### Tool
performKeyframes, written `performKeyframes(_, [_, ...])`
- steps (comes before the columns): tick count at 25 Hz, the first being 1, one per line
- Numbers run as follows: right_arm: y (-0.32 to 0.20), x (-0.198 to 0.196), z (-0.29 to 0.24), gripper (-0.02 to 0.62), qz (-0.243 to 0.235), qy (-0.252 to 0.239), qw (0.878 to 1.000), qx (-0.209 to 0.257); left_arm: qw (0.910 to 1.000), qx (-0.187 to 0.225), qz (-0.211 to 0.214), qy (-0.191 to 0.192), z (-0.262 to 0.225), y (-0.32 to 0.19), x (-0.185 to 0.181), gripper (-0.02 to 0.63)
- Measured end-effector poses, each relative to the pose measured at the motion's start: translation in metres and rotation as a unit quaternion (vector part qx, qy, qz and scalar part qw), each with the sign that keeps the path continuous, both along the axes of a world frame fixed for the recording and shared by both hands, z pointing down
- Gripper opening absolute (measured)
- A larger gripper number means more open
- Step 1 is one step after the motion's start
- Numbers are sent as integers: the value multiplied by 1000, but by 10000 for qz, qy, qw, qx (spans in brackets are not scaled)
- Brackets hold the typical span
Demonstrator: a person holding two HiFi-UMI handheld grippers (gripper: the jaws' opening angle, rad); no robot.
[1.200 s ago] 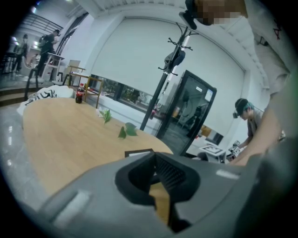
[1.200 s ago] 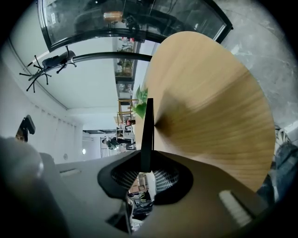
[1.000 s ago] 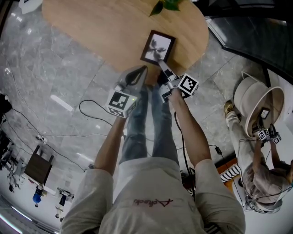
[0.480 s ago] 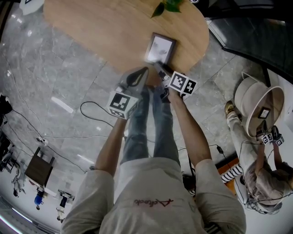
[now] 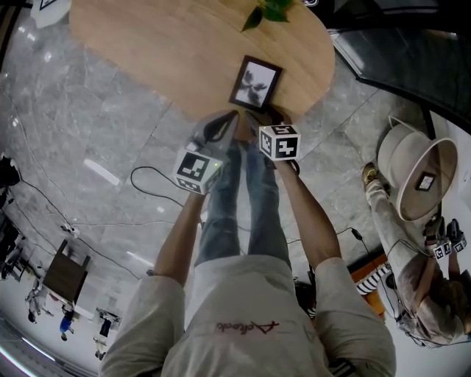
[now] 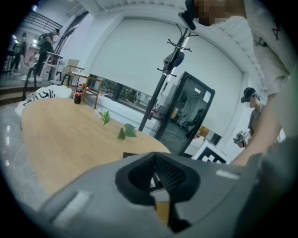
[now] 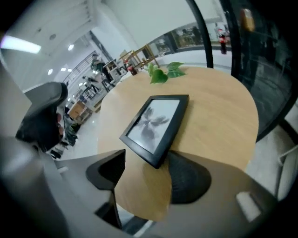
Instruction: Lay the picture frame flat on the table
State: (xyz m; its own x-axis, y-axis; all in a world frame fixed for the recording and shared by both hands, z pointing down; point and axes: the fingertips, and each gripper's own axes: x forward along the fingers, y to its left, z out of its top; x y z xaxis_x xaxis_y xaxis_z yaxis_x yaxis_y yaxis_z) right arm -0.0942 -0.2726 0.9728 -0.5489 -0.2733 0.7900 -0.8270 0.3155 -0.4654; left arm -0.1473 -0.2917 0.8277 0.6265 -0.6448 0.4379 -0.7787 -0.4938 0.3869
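Note:
The black picture frame (image 5: 255,82) holding a grey plant print lies flat, face up, on the oval wooden table (image 5: 162,51) near its near right edge. In the right gripper view the frame (image 7: 156,123) lies just beyond my right gripper (image 7: 149,172), whose jaws are opening wide with only bare tabletop between them. From the head view, the right gripper (image 5: 256,120) sits at the table's edge, just short of the frame. My left gripper (image 5: 223,118) hovers beside it at the same edge, its jaws together and empty (image 6: 160,186).
Green leaves (image 5: 268,10) lie at the table's far side behind the frame. A cola bottle (image 6: 79,93) stands at the far end. Cables (image 5: 147,177) trail on the marble floor. A white round chair (image 5: 412,177) and another person (image 5: 427,294) are at the right.
The right gripper held the frame's near edge, then let go and pulled back toward me. The frame went down flat on the table. The left gripper hardly moved.

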Motion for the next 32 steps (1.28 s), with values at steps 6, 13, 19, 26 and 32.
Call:
performKeyframes(6, [0,7,-4,265,-785,759,9917,673,10000,-21,33,-20,-1,-1,2,0])
performKeyframes(13, [-9,14,-38,135,-747,867,9877,1067,9999,88,81,-37,-22,-4,8,0])
performKeyframes(19, [-22,25,-90,17,-655,963,9820,1484,9995,247,154,-105,-54,-6,13,0])
performKeyframes(26, [-38,32,-161,3,-468,823,9771,1906,9987,447,173,-154,-104,-17,20,0])
performKeyframes(32, [-47,42,-230,3,-9,688,9697,2342,9977,636,159,-159,-148,-18,26,0])
